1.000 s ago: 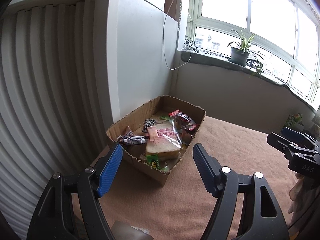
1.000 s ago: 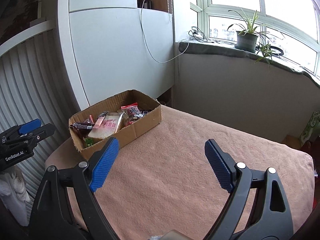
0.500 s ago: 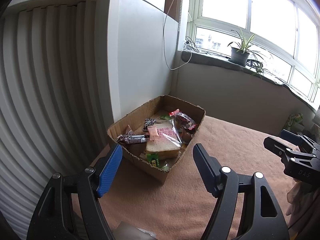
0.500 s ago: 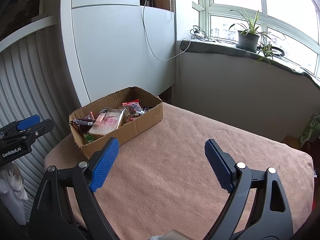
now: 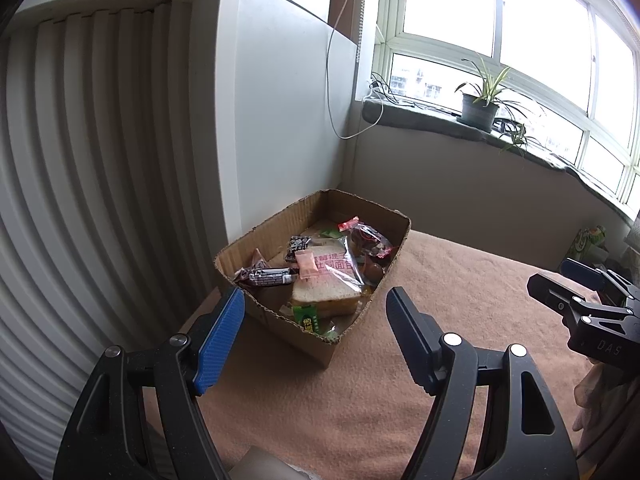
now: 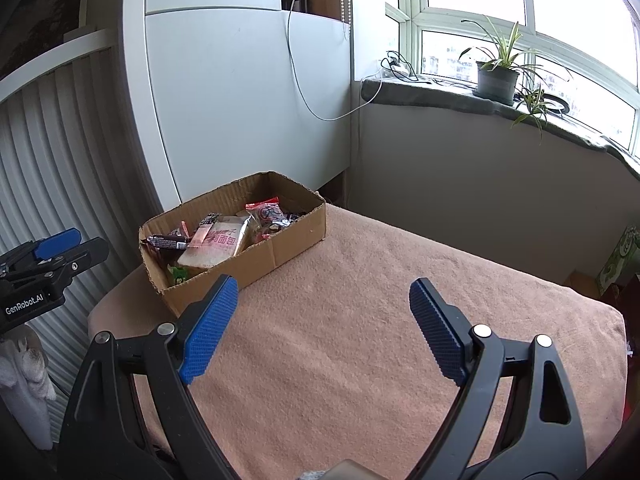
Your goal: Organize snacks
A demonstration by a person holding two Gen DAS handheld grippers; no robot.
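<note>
An open cardboard box (image 5: 372, 304) (image 6: 280, 252) sits at the far left corner of a table with a tan cloth (image 5: 440, 280) (image 6: 380, 280). In it lie a wrapped bread slice (image 5: 326, 284) (image 6: 222, 244), a dark bar (image 5: 266, 276), a pink sachet (image 5: 307, 263), a red-topped bag (image 5: 366, 238) (image 6: 266, 212) and a green packet (image 5: 308, 318). My left gripper (image 5: 314, 304) is open and empty, above the table just short of the box's near end. My right gripper (image 6: 322, 296) is open and empty, over the cloth to the right of the box.
A white cabinet panel (image 6: 240, 112) and a ribbed wall (image 5: 100, 180) stand behind and left of the box. A windowsill with a potted plant (image 6: 498, 76) runs along the back. A green carton (image 6: 620, 258) stands off the table's right edge.
Both grippers have drawn back and risen slightly, so the box looks a little farther away. Jaws stay open. Nothing in the box has moved.
</note>
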